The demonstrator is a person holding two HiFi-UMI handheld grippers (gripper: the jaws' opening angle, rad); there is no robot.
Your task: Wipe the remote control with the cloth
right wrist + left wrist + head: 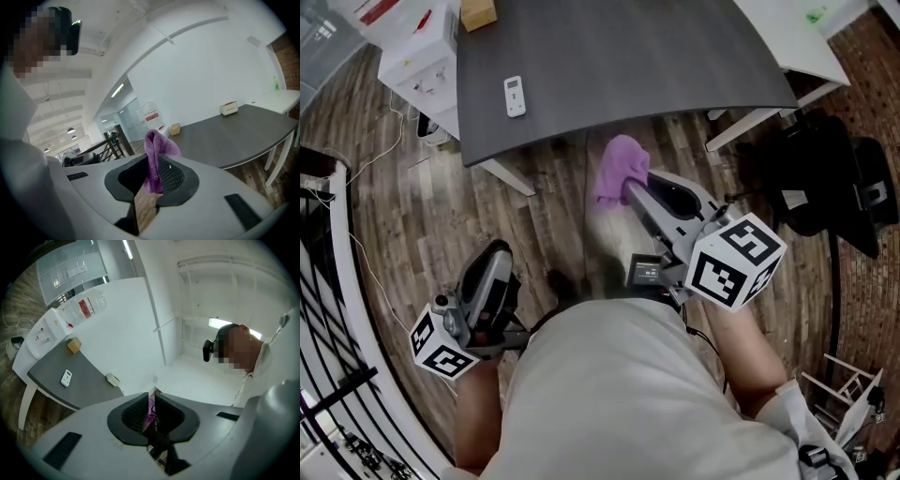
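Here the right claw (pixel 152 161) pinches a bunched purple cloth (pixel 158 144); left claw (pixel 151 399) pressed together.

Dark grey bench (pixel 628 66): curved front edge, white legs.
1 small cardboard box (pixel 478 13) on bench, far edge.
1 small beige box (pixel 228 108) on bench, wall side.
White cartons (pixel 417 56), red label, beside bench left end.
Wood-plank floor (pixel 412 216); thin white cable (pixel 375 159) trailing over it.
Black railing (pixel 323 309) at left.
Black office chair (pixel 825 178) at right, near white table (pixel 797 33).
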